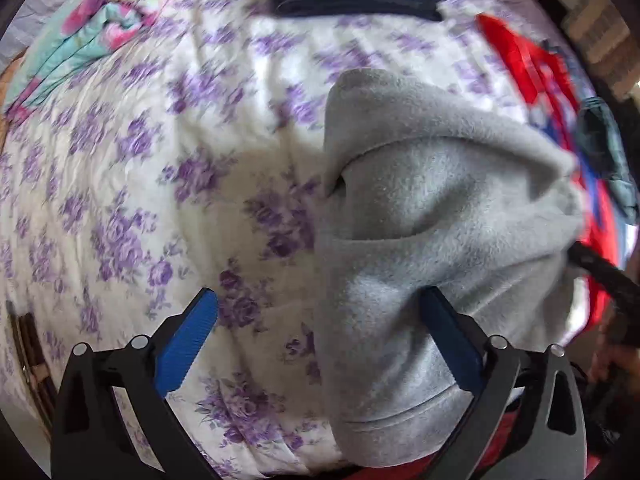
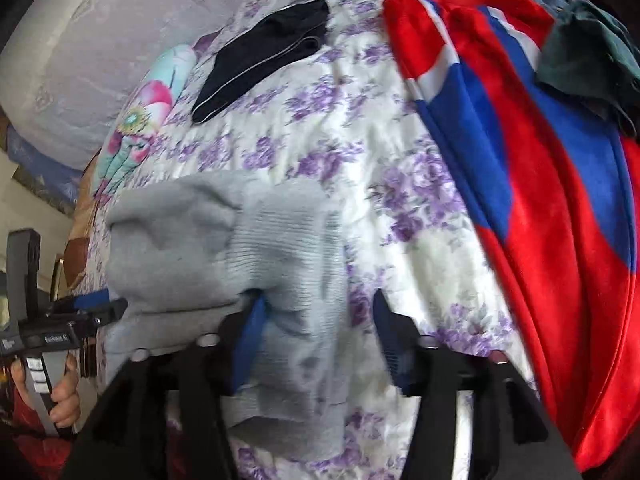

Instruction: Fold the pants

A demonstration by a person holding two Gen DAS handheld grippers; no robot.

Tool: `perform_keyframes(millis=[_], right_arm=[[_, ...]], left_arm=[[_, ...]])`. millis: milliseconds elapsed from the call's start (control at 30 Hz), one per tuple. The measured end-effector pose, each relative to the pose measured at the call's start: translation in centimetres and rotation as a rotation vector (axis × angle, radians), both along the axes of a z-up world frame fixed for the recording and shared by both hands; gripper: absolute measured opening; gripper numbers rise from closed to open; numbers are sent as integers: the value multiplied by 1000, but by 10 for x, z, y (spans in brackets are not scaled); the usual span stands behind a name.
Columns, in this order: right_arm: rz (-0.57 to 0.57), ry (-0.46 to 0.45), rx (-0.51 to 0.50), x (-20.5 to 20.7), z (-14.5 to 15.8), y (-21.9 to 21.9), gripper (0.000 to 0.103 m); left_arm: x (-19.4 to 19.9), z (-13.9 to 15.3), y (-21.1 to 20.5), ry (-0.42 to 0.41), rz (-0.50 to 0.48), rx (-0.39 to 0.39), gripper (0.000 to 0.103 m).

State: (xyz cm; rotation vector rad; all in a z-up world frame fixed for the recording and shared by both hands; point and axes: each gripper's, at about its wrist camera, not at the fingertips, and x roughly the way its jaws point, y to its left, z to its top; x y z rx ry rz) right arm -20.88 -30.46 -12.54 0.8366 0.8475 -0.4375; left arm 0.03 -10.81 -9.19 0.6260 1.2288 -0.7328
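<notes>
The grey fleece pants (image 1: 432, 240) lie bunched on the floral bedspread (image 1: 140, 184). In the left wrist view my left gripper (image 1: 320, 300) stands wide open; its right finger (image 1: 448, 332) touches the grey cloth, its left finger (image 1: 188, 340) is over bare bedspread. In the right wrist view the pants (image 2: 260, 248) show a ribbed band. My right gripper (image 2: 320, 316) is open, with its left finger (image 2: 252, 328) against the cloth and its right finger (image 2: 390, 332) over the bedspread. The left gripper also shows in the right wrist view (image 2: 96, 304), at the pants' left edge.
A folded black garment (image 2: 264, 52) lies at the far side of the bed. A red, white and blue blanket (image 2: 540, 184) covers the right side, with a dark green cloth (image 2: 588, 60) on it. A flowered pillow (image 2: 152, 116) lies at the left.
</notes>
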Motion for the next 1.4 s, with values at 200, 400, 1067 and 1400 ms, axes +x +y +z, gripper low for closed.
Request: perform_keyframes(millis=[200,400,1067,1400], right_arm=[[91,-84,-317,5,90,30,75],[490,-168,-453,116,131,82,72],[806,76,-427,233,70,105,48],[760,19,-333,234,71,90,27]], left_arm=[[0,0,-1,-30,-19,11,99],[9,-6,15,83,48,-71,98],[-25,-19,40,73,114,-76,99],[-43,-17,27,39,122,-46,99]])
